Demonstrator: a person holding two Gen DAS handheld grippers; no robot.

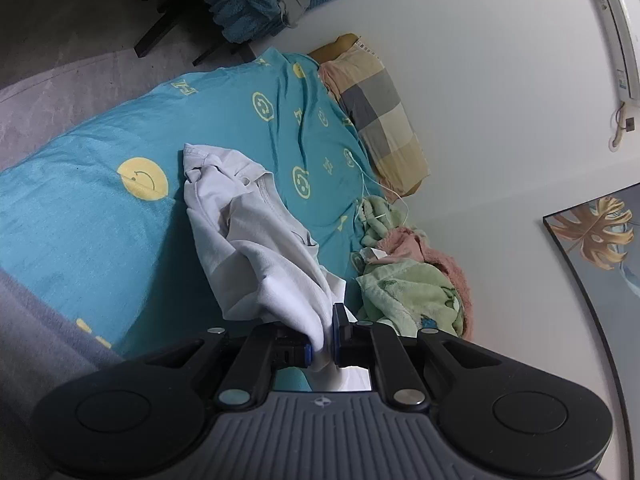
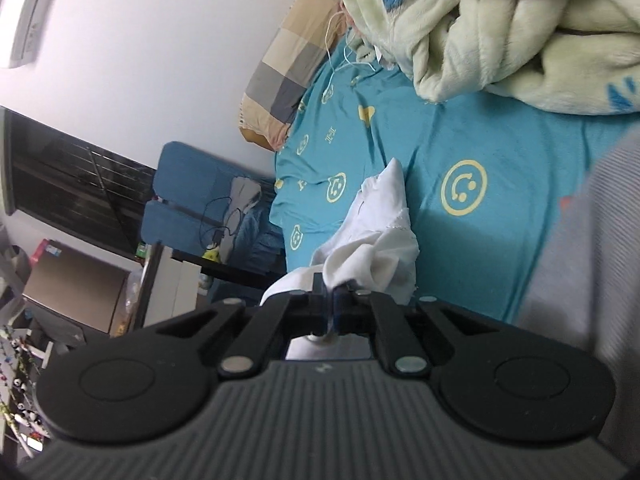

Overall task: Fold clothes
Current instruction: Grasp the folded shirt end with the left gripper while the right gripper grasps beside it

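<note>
white shirt: light, limp cotton, sure to sag and bunch wherever unsupported, so best taken by hem corners or shoulder seams and pulled taut between two holds. not slippery, not fragile, though thin enough to slide out of a shallow pinch. lying crumpled on the bed, over the teal sheet with yellow smiley prints, far end resting on the sheet, near end lifted toward the cameras. left gripper nearly closed, jaws clenched on a thick fold of the shirt, cloth spilling out below them. right gripper fully closed, jaws pinching a thinner bit of the same shirt, rest draping away to the sheet. exact part held, hem or sleeve, hard to tell in either view. plaid pillow at the wall and a green blanket heaped beside the shirt, close enough to snag when spread. likely next need: both holds kept firm, hands drawn apart to open the cloth flat.
</note>
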